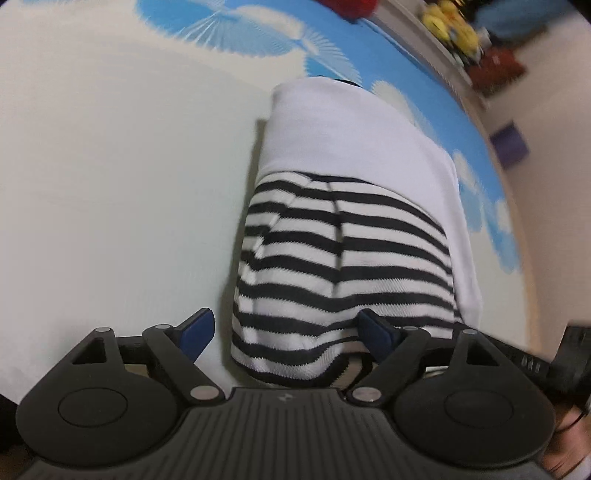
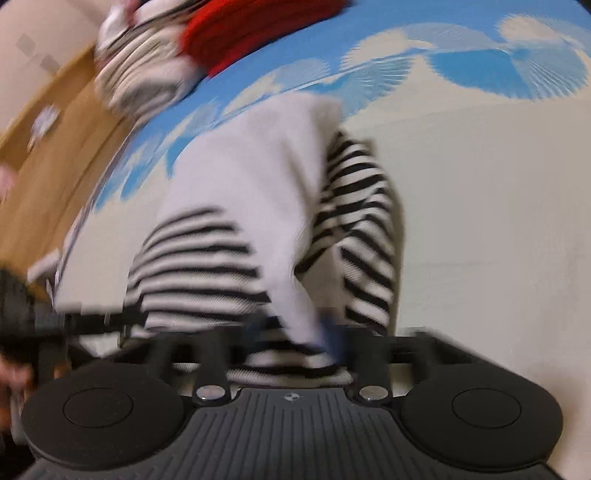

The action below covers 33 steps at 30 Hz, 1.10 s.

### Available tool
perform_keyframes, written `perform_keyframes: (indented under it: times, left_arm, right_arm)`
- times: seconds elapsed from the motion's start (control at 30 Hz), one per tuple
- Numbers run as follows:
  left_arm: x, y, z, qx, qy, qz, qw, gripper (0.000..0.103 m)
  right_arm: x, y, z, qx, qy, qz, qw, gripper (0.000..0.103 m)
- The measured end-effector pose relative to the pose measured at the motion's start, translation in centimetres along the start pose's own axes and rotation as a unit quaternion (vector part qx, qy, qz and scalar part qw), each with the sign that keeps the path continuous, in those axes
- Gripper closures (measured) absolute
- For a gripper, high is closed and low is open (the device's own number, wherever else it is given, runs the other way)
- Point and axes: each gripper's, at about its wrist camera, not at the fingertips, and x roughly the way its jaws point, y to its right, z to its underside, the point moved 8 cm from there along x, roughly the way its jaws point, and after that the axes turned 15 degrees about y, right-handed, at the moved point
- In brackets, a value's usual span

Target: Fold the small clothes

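- A small garment of white cloth with black-and-white striped knit panels (image 1: pixel 343 236) lies on a cream bedsheet printed with blue and white fan shapes (image 1: pixel 110 166).
- In the left wrist view the garment is folded into a narrow upright strip: plain white cloth at the far end, striped knit at the near end.
- The left gripper (image 1: pixel 284 336) is spread wide, its 2 blue-padded fingers (image 1: pixel 197 330) standing either side of the striped near end; the left pad is clear of the cloth, the right pad sits against or just over the garment's edge, and nothing is pinched.
- In the right wrist view, which is blurred, the right gripper (image 2: pixel 295 339) is clenched on the garment's near edge, where white cloth and striped knit bunch together between the pads.
- A striped sleeve trails off to the right of the white panel in that view.
- At the far edge of the bed sit a red cloth item (image 2: pixel 258 29) and a heap of striped cloth (image 2: pixel 140 70).
- Blurred yellow objects (image 1: pixel 450 22) sit on a shelf beyond the bed.
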Motion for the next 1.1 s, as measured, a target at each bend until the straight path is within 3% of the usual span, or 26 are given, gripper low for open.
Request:
perform_keyframes:
  times: [0.13,0.2,0.3,0.37,0.47,0.6,0.63,0.7,0.73,0.83,0.93,1.0,1.03,1.1]
  left_arm:
    - [-0.4,-0.1,-0.4,-0.033,0.005,0.029,0.9990,0.014]
    - [-0.3,0.1,0.0,-0.027,0.000,0.038,0.9989,0.014]
    - [1.2,0.1,1.9,0.042,-0.039,0.017,0.9982,0.016]
    - [1.0,0.5,1.8,0.052,-0.029,0.023,0.9980,0.022]
    - [0.1,1.2,1.0,0.045,-0.009,0.032,0.9984,0.025]
    - [0.9,1.4,1.2,0.049,-0.007,0.028,0.9984,0.019]
    - [1.1,1.4,1.4,0.043,-0.011,0.031,0.9985,0.030]
    - [1.3,1.5,1.2,0.028,-0.023,0.060,0.9975,0.065]
    - [1.1,1.5,0.6,0.030,-0.022,0.060,0.9975,0.074]
    - [-0.9,1.6,-2.1,0.066,0.000,0.065,0.9957,0.081]
    - [-2.5,-0.9,-4.0,0.065,-0.012,0.037,0.9971,0.082]
    - [-2.4,-2.4,-2.8,0.078,-0.061,0.022,0.9948,0.080]
    - [-2.4,-2.8,-2.2,0.093,-0.078,0.016,0.9925,0.070]
    - [-2.9,-2.4,-2.6,0.118,-0.070,0.010,0.9905,0.060]
  right_arm:
    - [-4.9,1.2,-4.2,0.089,0.102,-0.034,0.990,0.099]
    - [-6.4,2.6,-4.8,0.113,0.122,-0.024,0.986,0.099]
    - [-4.6,5.8,-2.3,0.109,0.050,0.060,0.991,0.099]
    - [-3.0,6.3,-0.3,0.102,0.002,0.080,0.992,0.099]
    - [-2.2,5.3,0.1,0.054,-0.006,0.087,0.995,0.099]
    - [-1.4,5.5,0.0,0.051,-0.012,0.102,0.993,0.099]
    - [-1.2,5.5,0.0,0.049,-0.015,0.105,0.993,0.099]
    - [-0.8,5.1,0.0,0.045,-0.018,0.109,0.993,0.099]
    - [-0.9,4.8,-0.1,0.045,-0.017,0.107,0.993,0.099]
    - [-1.4,3.3,-1.1,0.041,0.006,0.085,0.995,0.099]
    - [-1.6,0.4,-1.5,0.015,0.015,0.036,0.999,0.099]
    - [-0.7,-0.3,-0.1,0.017,-0.021,0.034,0.999,0.099]
    - [0.0,-0.4,0.9,0.009,-0.044,0.049,0.998,0.099]
    - [0.8,-1.0,2.4,-0.028,-0.078,0.070,0.994,0.099]
